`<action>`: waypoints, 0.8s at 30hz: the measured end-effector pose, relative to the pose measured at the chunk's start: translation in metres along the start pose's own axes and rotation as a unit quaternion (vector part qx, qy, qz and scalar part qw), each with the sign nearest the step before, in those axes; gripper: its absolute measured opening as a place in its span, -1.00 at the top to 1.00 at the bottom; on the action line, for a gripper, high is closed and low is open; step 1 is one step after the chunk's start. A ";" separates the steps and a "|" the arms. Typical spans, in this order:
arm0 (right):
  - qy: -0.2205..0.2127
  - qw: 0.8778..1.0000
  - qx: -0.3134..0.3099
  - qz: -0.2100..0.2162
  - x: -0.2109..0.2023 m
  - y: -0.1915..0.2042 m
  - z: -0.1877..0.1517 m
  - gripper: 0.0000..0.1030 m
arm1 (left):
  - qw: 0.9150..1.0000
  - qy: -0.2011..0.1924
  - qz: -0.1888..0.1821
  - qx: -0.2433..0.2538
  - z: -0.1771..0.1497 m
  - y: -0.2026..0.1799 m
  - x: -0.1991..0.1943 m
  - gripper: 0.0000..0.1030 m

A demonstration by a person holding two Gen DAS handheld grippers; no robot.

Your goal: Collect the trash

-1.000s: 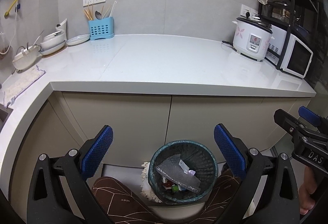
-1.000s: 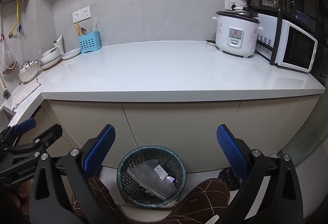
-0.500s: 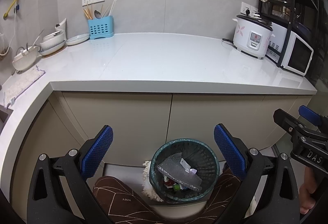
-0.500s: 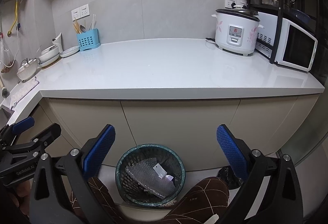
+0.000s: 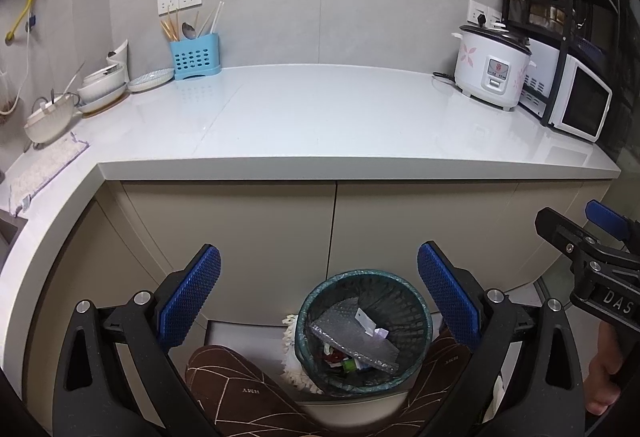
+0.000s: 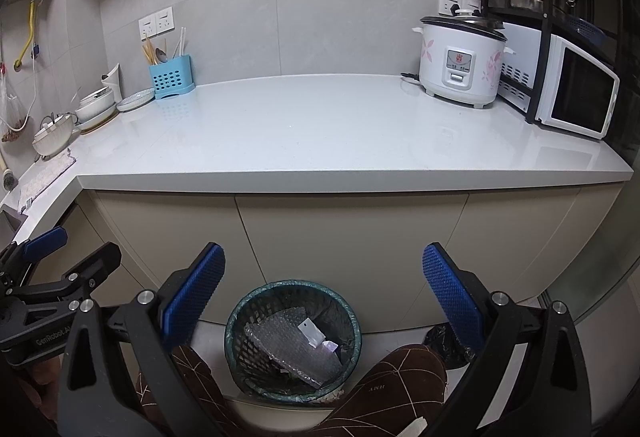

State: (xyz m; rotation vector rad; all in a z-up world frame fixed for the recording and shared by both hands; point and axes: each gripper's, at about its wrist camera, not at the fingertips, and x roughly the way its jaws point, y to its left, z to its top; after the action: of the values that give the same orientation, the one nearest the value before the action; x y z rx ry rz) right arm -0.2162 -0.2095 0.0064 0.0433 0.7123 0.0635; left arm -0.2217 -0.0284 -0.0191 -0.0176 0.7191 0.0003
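A round green mesh trash bin point(image 5: 362, 329) point(image 6: 293, 337) stands on the floor against the cabinet doors, holding a sheet of bubble wrap point(image 6: 292, 351), a white paper scrap point(image 5: 366, 319) and small wrappers. My left gripper point(image 5: 319, 299) hangs open above it, nothing between its blue pads. My right gripper point(image 6: 324, 301) is open too and empty, also over the bin. Each gripper shows at the edge of the other's view.
A white countertop point(image 5: 320, 117) runs across both views, with a blue utensil holder point(image 5: 195, 55), stacked bowls point(image 5: 100, 87), a rice cooker point(image 6: 460, 63) and a microwave point(image 6: 576, 99) on a black rack. A person's brown slippers point(image 5: 236, 385) stand beside the bin. A black bag point(image 6: 446, 343) lies at the right.
Both views have tilted slightly; the bin sits a little lower and further right in the left view. Both grippers stay open and empty.
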 end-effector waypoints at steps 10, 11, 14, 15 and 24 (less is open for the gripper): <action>0.002 1.000 0.001 0.001 0.002 -0.002 -0.001 -0.85 | 1.000 0.001 0.000 0.006 0.000 -0.004 0.001 -0.88; 0.002 1.000 0.002 0.002 0.002 -0.002 -0.002 -0.85 | 1.000 0.000 0.000 0.006 0.000 -0.005 0.001 -0.88; 0.002 1.000 0.001 0.002 0.002 -0.003 -0.002 -0.85 | 1.000 0.000 0.002 0.006 0.000 -0.005 0.002 -0.88; 0.002 1.000 0.001 0.002 0.002 -0.003 -0.003 -0.85 | 1.000 0.000 0.003 0.007 -0.001 -0.005 0.002 -0.88; 0.005 1.000 0.002 0.002 0.002 -0.004 -0.004 -0.85 | 1.000 -0.001 0.001 0.009 -0.001 -0.005 0.002 -0.88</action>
State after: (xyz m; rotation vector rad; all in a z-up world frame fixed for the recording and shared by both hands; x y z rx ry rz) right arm -0.2171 -0.2128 0.0018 0.0478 0.7226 0.0666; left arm -0.2208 -0.0334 -0.0213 -0.0001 0.7162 -0.0034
